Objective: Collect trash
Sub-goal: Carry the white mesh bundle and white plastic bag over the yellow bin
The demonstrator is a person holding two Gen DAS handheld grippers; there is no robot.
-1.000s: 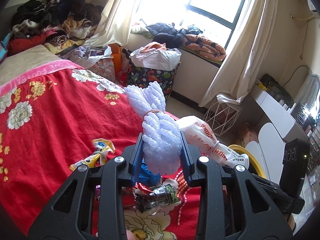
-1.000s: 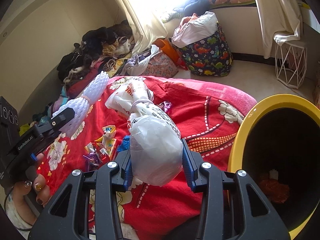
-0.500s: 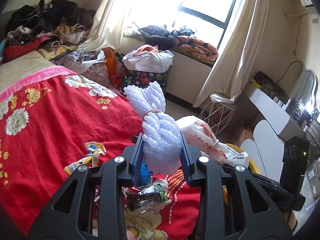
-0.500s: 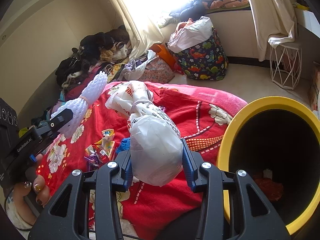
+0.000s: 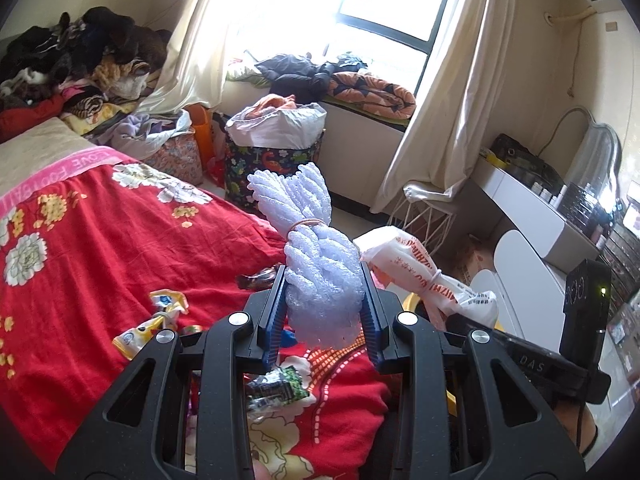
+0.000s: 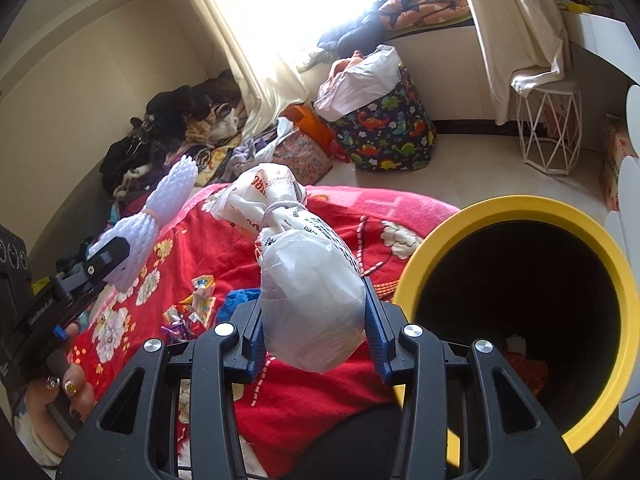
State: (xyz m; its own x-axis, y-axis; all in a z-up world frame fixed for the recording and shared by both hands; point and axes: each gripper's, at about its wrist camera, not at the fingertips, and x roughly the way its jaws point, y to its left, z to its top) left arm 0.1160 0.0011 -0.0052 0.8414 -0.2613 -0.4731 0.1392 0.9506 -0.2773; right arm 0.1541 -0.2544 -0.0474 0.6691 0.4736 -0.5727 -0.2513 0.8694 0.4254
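Note:
My left gripper is shut on a bundle of pale foam netting tied with a rubber band, held above the red bedspread. My right gripper is shut on a tied white plastic bag with printed text. In the right wrist view, the foam netting and the left gripper show at the left. The white bag shows at the right of the left wrist view. A yellow-rimmed bin stands to the right of the bag, with some trash at its bottom. Several wrappers lie on the bedspread.
A dinosaur-print bag full of clothes stands on the floor near the window. A white wire stool is by the curtain. Piled clothes lie at the bed's far end. A white desk stands at the right.
Both grippers drifted with their loads. In the right wrist view the yellow bin has grown larger and come closer. The grips are unchanged.

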